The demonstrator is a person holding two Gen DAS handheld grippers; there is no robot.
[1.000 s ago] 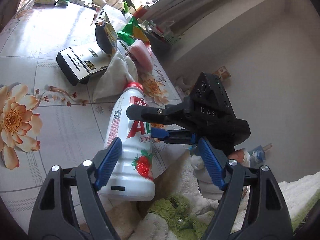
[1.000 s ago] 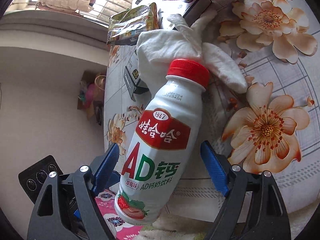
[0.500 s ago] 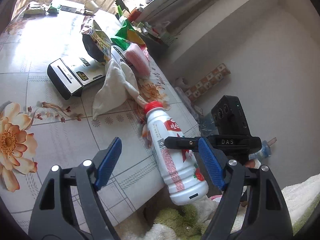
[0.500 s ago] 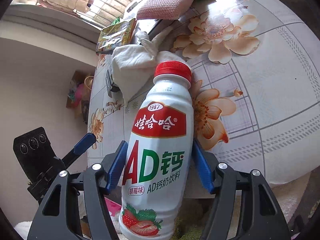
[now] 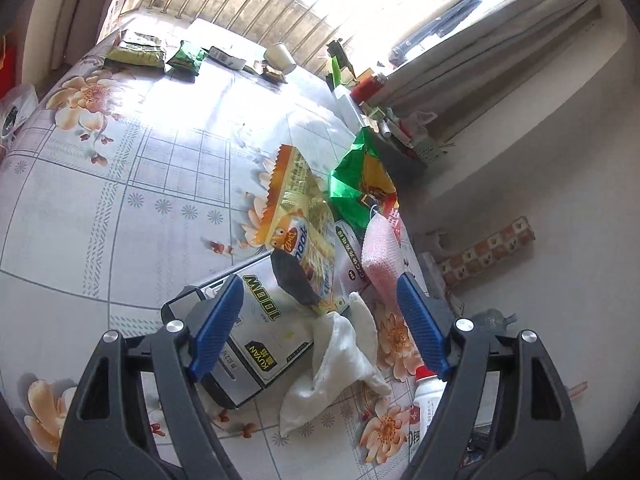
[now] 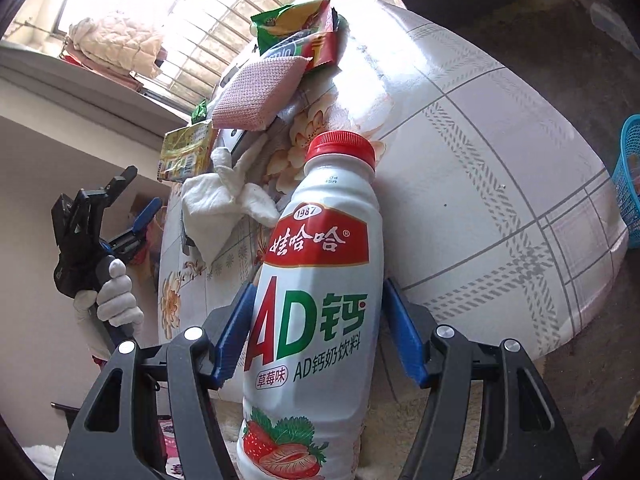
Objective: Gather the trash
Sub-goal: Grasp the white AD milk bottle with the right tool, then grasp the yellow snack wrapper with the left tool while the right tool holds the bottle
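My right gripper is shut on a white AD milk bottle with a red cap, held off the table's near edge. The bottle's top also shows low right in the left wrist view. My left gripper is open and empty above a crumpled white tissue and a silver box; it shows at the left of the right wrist view. A yellow snack wrapper, a green wrapper and a pink sponge lie beyond.
The floral table carries more packets and a paper cup at its far edge by the window. A blue basket stands on the floor at the right. A shelf of clutter lines the wall.
My right gripper closed on the bottle and lifted it away from the table. My left gripper moved forward over the tissue and box, away from the bottle.
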